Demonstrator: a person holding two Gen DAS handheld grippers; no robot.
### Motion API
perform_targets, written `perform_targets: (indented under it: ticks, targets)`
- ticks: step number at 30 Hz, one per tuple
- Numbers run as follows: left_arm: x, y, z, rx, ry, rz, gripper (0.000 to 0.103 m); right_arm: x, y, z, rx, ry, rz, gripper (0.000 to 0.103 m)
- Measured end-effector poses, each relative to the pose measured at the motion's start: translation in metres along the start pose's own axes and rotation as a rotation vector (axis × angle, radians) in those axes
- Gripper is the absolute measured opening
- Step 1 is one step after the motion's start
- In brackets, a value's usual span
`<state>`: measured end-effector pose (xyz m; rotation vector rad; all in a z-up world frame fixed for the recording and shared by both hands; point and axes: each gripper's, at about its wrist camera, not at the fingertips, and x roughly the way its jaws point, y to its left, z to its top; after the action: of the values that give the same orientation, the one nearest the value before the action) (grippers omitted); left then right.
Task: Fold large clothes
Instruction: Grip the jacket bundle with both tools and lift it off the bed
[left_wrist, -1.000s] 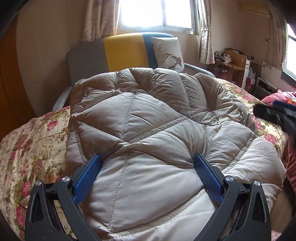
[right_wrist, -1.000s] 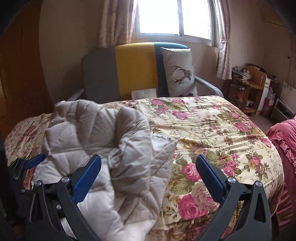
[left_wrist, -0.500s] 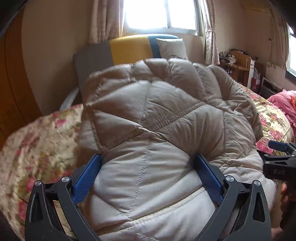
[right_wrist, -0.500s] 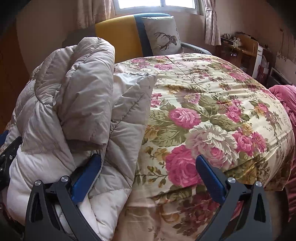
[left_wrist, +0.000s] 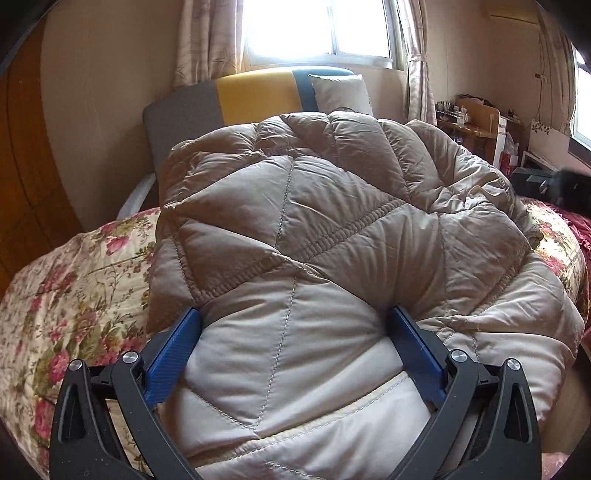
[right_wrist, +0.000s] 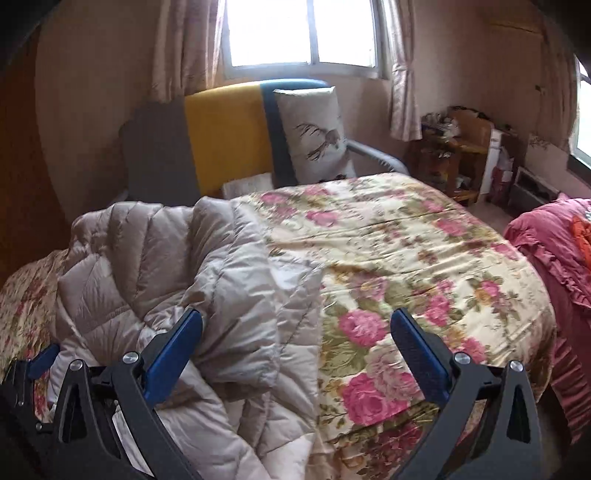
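Note:
A beige quilted down jacket (left_wrist: 314, 236) lies bunched on a floral bedspread (left_wrist: 74, 288). My left gripper (left_wrist: 293, 332) is open, its blue pads wide apart with the jacket's hem bulging up between them. In the right wrist view the jacket (right_wrist: 177, 295) lies at the left of the bedspread (right_wrist: 406, 258). My right gripper (right_wrist: 295, 332) is open over the jacket's right edge, the left pad against the fabric and the right pad above bare bedspread. The left gripper's blue tip (right_wrist: 42, 360) shows at the far left.
A grey, yellow and blue armchair (right_wrist: 221, 136) with a deer-print cushion (right_wrist: 314, 129) stands behind the bed under a window. A wooden shelf unit (right_wrist: 458, 155) is at the right. A red ruffled blanket (right_wrist: 554, 258) lies at the far right.
The jacket, lifted high half a second ago, has sunk back lower on the bed. My right gripper has pulled back and up from the jacket's edge. Both grippers stay open.

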<state>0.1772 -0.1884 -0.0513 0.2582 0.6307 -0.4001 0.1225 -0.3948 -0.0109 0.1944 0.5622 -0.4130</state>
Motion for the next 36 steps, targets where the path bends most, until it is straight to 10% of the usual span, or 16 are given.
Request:
perform_targets:
  ticks: [4,7,15,18,22,36]
  targets:
    - [0.003,-0.004,-0.001,0.007,-0.005,0.006,0.099,-0.014,0.002,0.008,0.014,-0.1,0.051,0.101]
    - [0.004,-0.005,0.0,0.016,-0.007,0.008,0.099,0.019,0.025,0.016,-0.033,0.02,0.158,0.101]
    - [-0.022,0.013,0.027,-0.018,-0.015,-0.062,0.099,0.079,0.027,-0.034,-0.134,0.09,-0.027,0.101]
    - [-0.013,0.035,0.046,-0.087,-0.006,-0.003,0.099,0.086,0.018,-0.04,-0.072,0.103,0.012,0.101]
    - [0.051,0.043,0.048,-0.116,0.215,-0.091,0.1,0.09,0.016,-0.035,-0.085,0.098,-0.002,0.101]
    - [0.028,0.049,0.036,-0.153,0.155,-0.095,0.1,0.092,0.004,-0.025,-0.031,0.2,0.084,0.101]
